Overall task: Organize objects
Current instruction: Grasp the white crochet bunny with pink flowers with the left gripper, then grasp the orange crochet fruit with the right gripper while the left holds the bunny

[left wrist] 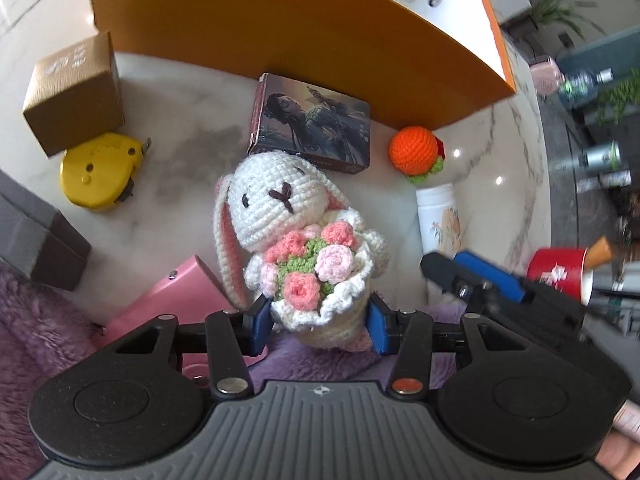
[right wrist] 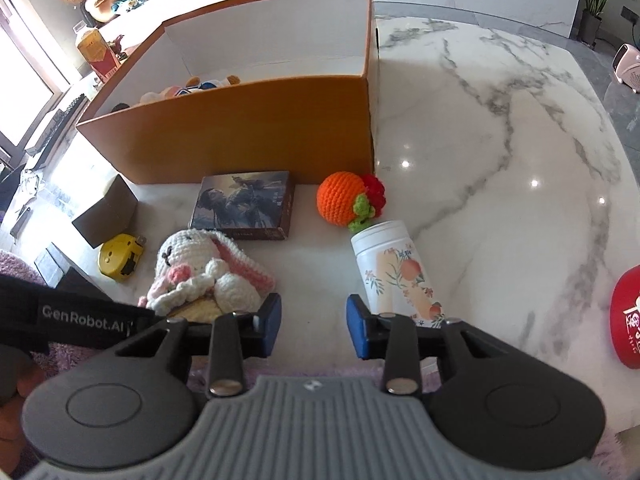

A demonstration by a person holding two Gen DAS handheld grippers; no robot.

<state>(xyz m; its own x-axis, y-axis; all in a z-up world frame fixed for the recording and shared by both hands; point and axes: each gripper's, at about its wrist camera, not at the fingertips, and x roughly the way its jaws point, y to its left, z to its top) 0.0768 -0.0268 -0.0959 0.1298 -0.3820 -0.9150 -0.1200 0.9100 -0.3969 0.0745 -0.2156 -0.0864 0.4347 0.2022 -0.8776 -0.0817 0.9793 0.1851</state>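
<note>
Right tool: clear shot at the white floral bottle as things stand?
Probably yes. The right tool is open and holds nothing; the white floral bottle lies beside its right finger on bare marble, nothing between them. The crochet bunny sits off to the left.

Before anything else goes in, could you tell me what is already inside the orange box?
In the right wrist view, the orange box holds a few soft toys peeking above its front wall. That wall hides the rest of the floor, so anything lower down cannot be seen.

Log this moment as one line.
left gripper: shut on crochet bunny | right gripper: open, nothing between pads | orange box: behind, open-topped
</note>
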